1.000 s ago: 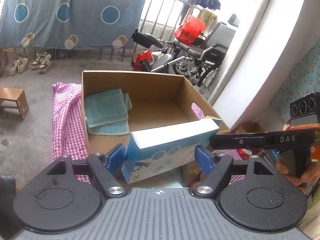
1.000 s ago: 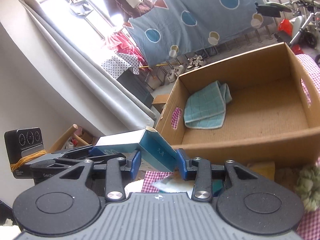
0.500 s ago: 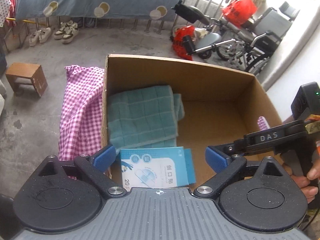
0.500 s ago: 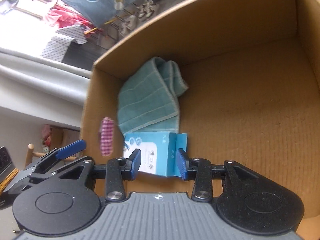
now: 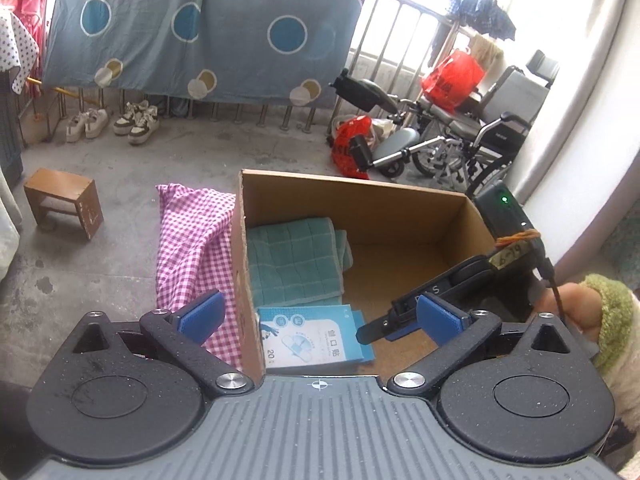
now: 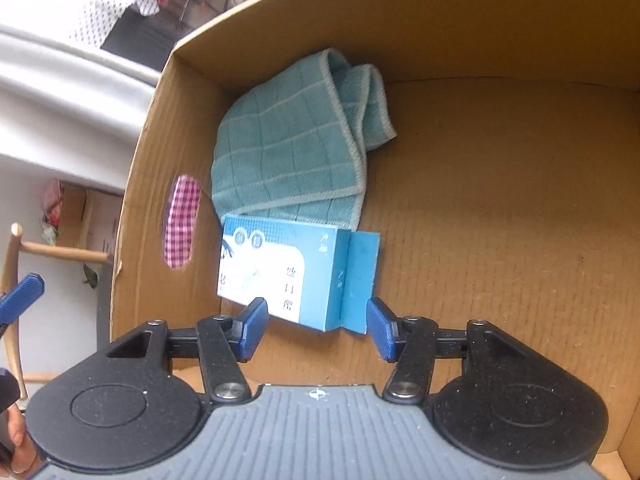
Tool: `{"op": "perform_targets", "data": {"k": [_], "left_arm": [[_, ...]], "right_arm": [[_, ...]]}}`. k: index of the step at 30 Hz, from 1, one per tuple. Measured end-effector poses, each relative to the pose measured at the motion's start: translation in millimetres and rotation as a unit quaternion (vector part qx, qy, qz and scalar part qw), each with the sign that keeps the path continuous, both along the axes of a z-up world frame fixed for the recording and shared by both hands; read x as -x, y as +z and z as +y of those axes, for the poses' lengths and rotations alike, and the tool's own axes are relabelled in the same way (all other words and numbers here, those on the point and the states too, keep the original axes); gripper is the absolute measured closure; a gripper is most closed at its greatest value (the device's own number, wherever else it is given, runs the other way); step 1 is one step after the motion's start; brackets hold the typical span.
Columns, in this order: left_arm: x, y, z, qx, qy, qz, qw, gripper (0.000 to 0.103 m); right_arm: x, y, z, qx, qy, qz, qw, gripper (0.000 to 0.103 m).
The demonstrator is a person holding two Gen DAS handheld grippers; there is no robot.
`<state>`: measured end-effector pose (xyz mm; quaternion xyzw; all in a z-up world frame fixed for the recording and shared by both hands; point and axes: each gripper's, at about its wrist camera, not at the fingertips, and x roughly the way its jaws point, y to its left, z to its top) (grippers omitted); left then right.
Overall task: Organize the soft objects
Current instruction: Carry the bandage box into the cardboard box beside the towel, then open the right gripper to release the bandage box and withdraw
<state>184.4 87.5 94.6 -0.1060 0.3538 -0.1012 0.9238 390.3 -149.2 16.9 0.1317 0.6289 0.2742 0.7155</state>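
A cardboard box (image 5: pixel 352 196) (image 6: pixel 500 28) sits on a pink checked cloth (image 5: pixel 192 240). Inside it, a folded teal towel (image 5: pixel 296 264) (image 6: pixel 296 140) lies at the left, and a blue packet box (image 5: pixel 308 340) (image 6: pixel 292 272) lies flat on the box floor next to the towel. My left gripper (image 5: pixel 318 316) is open and empty above the box's near left corner. My right gripper (image 6: pixel 318 330) is open inside the box, its fingers just short of the packet on either side and not gripping it. The right gripper also shows in the left wrist view (image 5: pixel 448 292).
A small wooden stool (image 5: pixel 64 200) stands on the concrete floor at the left. Shoes (image 5: pixel 112 122) line the back under a hanging blue sheet. A wheelchair (image 5: pixel 460 132) and red bags (image 5: pixel 452 78) stand behind the box. A white curtain (image 5: pixel 580 100) hangs at right.
Both grippers carried the blue packet into the box and let it go. The left gripper has opened wide and pulled back; the right gripper has opened around the packet, which now lies flat.
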Motion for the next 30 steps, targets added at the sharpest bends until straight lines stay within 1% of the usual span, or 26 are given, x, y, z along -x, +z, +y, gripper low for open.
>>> {"op": "perform_targets", "data": {"k": [2, 4, 6, 9, 11, 14, 18, 21, 25, 28, 30], "left_arm": [[13.1, -2.6, 2.3, -0.006, 0.005, -0.005, 1.0000, 0.001], [26.6, -5.7, 7.7, -0.003, 0.012, -0.009, 0.9999, 0.001], [36.9, -10.4, 14.1, 0.001, 0.019, -0.011, 0.9998, 0.001], [44.9, -19.4, 19.8, 0.007, 0.028, -0.009, 0.9995, 0.001], [48.3, -27.2, 25.9, 0.017, 0.035, -0.006, 0.9992, 0.001], [49.2, -36.4, 36.2, 0.039, 0.044, 0.002, 0.9983, 0.001], [47.0, -42.6, 45.9, 0.049, 0.054, 0.010, 0.9973, 0.001], [48.6, -44.8, 49.6, 0.056, 0.060, 0.009, 0.9966, 0.001], [51.0, -48.1, 50.4, 0.060, 0.061, 0.010, 0.9963, 0.001], [53.0, -49.8, 48.2, 0.059, 0.060, 0.012, 0.9964, 0.001], [54.7, -49.9, 46.6, 0.057, 0.060, 0.011, 0.9965, 0.001]], "right_arm": [[3.4, 0.1, 15.8, 0.020, 0.036, 0.004, 0.999, 0.044], [8.9, 0.3, 30.3, 0.032, 0.068, 0.007, 0.997, 0.044], [14.3, 0.4, 45.1, 0.031, 0.105, 0.018, 0.994, 0.043], [14.2, -7.9, 64.5, 0.041, 0.135, 0.038, 0.989, 0.043], [11.1, -16.8, 76.1, 0.056, 0.138, 0.049, 0.988, 0.043], [5.5, -27.7, 85.9, 0.064, 0.126, 0.059, 0.988, 0.043], [-4.3, -22.1, 90.4, 0.052, 0.104, 0.044, 0.992, 0.043], [-9.7, -26.7, 89.6, 0.034, 0.086, 0.061, 0.994, 0.043], [-8.5, -25.9, 91.3, 0.007, 0.078, 0.058, 0.995, 0.043], [-5.3, -23.6, 94.0, -0.005, 0.085, 0.057, 0.995, 0.043], [0.2, -20.9, 105.0, -0.013, 0.099, 0.058, 0.993, 0.042]]}}
